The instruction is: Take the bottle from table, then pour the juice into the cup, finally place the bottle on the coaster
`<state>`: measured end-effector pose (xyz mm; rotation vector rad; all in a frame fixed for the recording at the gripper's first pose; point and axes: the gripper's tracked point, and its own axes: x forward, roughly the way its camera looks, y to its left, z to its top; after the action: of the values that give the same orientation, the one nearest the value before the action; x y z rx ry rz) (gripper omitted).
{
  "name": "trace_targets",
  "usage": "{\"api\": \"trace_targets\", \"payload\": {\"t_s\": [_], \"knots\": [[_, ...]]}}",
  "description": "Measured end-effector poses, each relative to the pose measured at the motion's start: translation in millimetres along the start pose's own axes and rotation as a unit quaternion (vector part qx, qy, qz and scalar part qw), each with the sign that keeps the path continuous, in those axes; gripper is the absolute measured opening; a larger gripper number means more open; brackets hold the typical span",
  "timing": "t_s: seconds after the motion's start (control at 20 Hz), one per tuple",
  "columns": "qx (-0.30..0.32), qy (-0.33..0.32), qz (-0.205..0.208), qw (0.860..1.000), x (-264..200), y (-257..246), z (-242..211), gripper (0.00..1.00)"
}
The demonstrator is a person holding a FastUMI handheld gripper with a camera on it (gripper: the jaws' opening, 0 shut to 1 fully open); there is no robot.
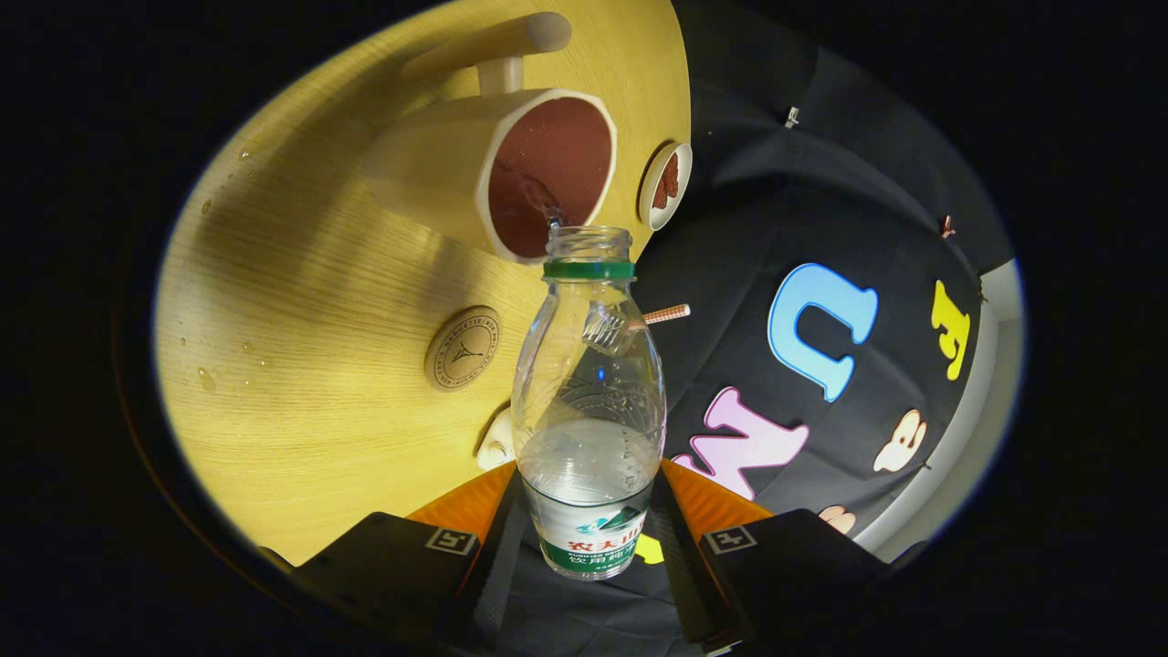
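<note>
My gripper [589, 534] is shut on a clear plastic bottle [589, 392] with a green neck ring and no cap, both fingers pressing its labelled lower part. The view is rolled, so the bottle is tipped toward the cream cup [547, 173] with a brown inside. The bottle's open mouth sits right at the cup's rim, and a thin trickle of clear liquid shows there. Some liquid stays in the bottle. The round wooden coaster [463, 348] lies on the yellow wooden table [301, 347], beside the bottle and closer to my fingers than the cup.
A small white dish [666, 185] with something brown in it sits past the cup at the table's edge. A striped straw [666, 314] pokes out behind the bottle's shoulder. A small white object [497, 447] lies near my finger. Water drops dot the table.
</note>
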<state>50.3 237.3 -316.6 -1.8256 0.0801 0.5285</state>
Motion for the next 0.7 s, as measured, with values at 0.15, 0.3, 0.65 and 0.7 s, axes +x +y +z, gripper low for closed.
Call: {"api": "trace_targets", "payload": {"t_s": [0.15, 0.3, 0.65, 0.7], "knots": [[-0.021, -0.001, -0.01, 1.0, 0.7, -4.3, -1.7, 0.74], [-0.031, -0.001, -0.024, 0.999, -2.5, -7.6, -1.3, 0.75], [-0.072, -0.011, -0.07, 0.995, -5.3, -19.6, 4.2, 0.75], [-0.077, -0.014, -0.077, 0.994, -6.0, -22.1, 5.6, 0.74]]}}
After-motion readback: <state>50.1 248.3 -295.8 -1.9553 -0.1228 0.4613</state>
